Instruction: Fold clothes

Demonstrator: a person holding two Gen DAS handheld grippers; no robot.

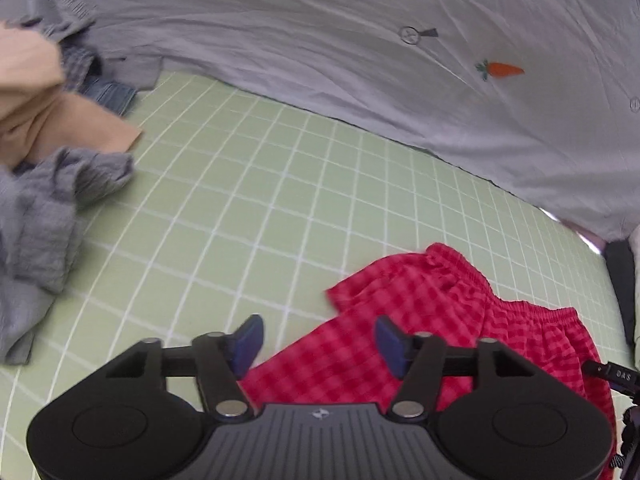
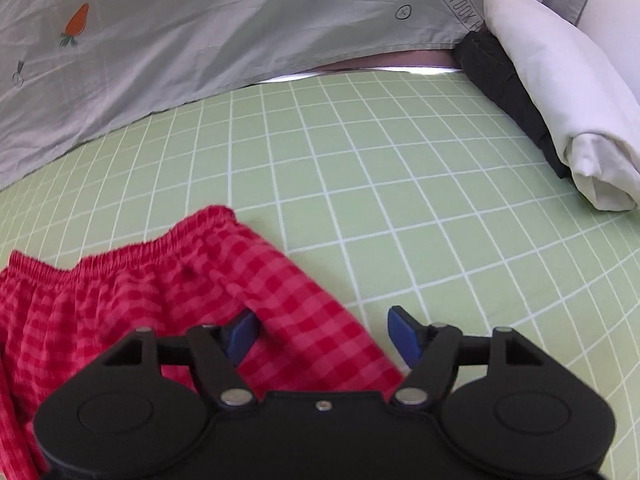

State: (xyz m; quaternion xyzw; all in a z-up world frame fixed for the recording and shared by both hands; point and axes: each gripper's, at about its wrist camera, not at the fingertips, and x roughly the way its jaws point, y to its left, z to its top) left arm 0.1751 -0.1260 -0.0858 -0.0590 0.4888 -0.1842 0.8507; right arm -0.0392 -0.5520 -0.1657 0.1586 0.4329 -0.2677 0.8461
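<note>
Red checked shorts [image 1: 424, 320] with an elastic waistband lie on the green grid mat [image 1: 280, 200]. My left gripper [image 1: 318, 340] is open, its blue pads spread over the shorts' left edge, holding nothing. In the right wrist view the shorts [image 2: 160, 292] lie at lower left on the mat [image 2: 400, 200]. My right gripper [image 2: 326, 338] is open over the shorts' right edge, holding nothing.
A pale grey sheet with a carrot print [image 1: 400, 60] borders the mat's far side. A pile of grey and peach clothes [image 1: 44, 152] lies at the left. A rolled white cloth [image 2: 560, 100] on a black garment [image 2: 504, 84] lies at the right.
</note>
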